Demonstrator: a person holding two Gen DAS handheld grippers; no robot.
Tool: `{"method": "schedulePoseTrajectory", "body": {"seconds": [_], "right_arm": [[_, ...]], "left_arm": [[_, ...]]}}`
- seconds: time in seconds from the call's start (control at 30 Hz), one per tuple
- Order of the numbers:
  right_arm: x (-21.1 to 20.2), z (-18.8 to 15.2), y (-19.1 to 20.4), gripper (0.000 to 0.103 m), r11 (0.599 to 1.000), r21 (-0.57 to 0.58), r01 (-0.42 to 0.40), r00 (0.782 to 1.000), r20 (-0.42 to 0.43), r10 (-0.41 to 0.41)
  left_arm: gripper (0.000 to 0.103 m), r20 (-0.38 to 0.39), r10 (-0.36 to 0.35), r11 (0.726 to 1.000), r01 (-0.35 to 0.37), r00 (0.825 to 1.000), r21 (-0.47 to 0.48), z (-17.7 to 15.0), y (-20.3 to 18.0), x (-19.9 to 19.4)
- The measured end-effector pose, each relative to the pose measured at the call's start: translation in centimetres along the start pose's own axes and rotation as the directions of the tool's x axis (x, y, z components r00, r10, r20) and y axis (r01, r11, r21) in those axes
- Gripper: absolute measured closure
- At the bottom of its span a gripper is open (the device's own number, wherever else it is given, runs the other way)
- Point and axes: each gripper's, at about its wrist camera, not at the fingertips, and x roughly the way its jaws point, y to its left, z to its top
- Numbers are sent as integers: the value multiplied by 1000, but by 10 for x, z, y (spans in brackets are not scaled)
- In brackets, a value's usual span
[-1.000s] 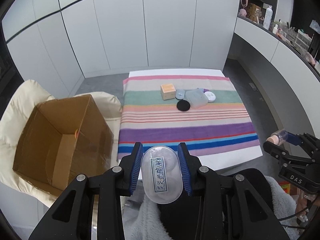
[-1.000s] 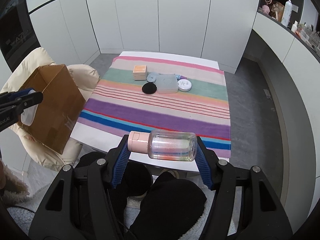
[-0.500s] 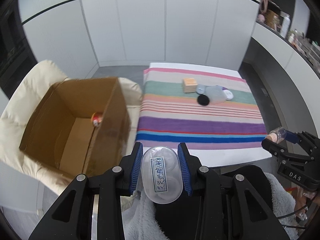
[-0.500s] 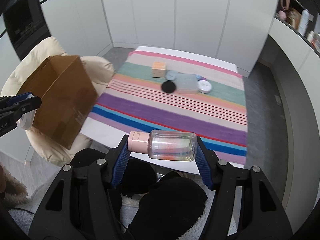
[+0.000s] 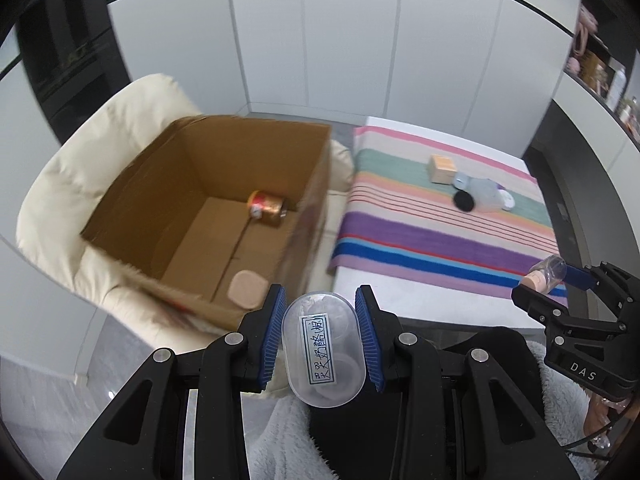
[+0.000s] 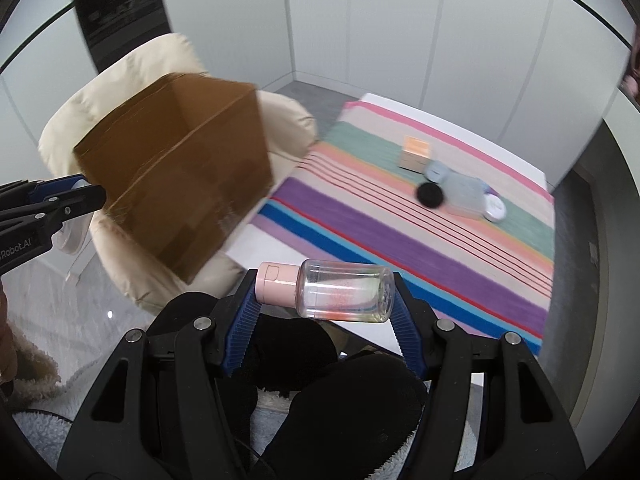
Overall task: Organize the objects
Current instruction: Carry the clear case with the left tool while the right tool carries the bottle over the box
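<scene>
My left gripper (image 5: 321,334) is shut on a clear oval container (image 5: 323,350) with a handwritten label, held just short of the near wall of the open cardboard box (image 5: 168,184). Inside the box lie a red-gold can (image 5: 267,208) and a pink rounded lid (image 5: 247,289). My right gripper (image 6: 325,306) is shut on a clear bottle with a pink cap (image 6: 344,295), gripped end to end and lying sideways. In the left wrist view the right gripper (image 5: 560,280) with the bottle (image 5: 548,270) shows at the right edge.
The box (image 6: 176,192) rests on a cream armchair (image 5: 68,184). Right of it is a table with a striped cloth (image 5: 440,240); a tan cube (image 5: 442,168), a black disc (image 5: 463,200), a clear container (image 5: 486,194) and a white jar (image 6: 495,207) sit at its far side. A person's lap lies below both grippers.
Both views swung left: the box moved from the left edge toward the middle, and its inside with the can and pink lid came into sight. Both grips stayed the same.
</scene>
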Motion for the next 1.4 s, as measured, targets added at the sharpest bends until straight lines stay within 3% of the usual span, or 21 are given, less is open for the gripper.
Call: {"method": "schedulePoseTrajectory", "body": {"seconds": [0.33, 0.67, 1.1, 1.4], "right_arm": [[16, 12, 52, 39, 993, -99, -60, 998, -17, 59], [34, 19, 81, 39, 983, -161, -87, 996, -43, 81], [66, 76, 114, 39, 970, -211, -120, 993, -33, 115], [102, 132, 149, 39, 954, -258, -152, 988, -27, 151]], "left_arm": [[66, -5, 44, 996, -44, 999, -83, -15, 43, -10], [66, 0, 48, 993, -48, 999, -112, -10, 60, -9], [66, 25, 50, 990, -46, 998, -130, 45, 83, 24], [66, -6, 113, 978, -112, 994, -175, 90, 130, 78]]}}
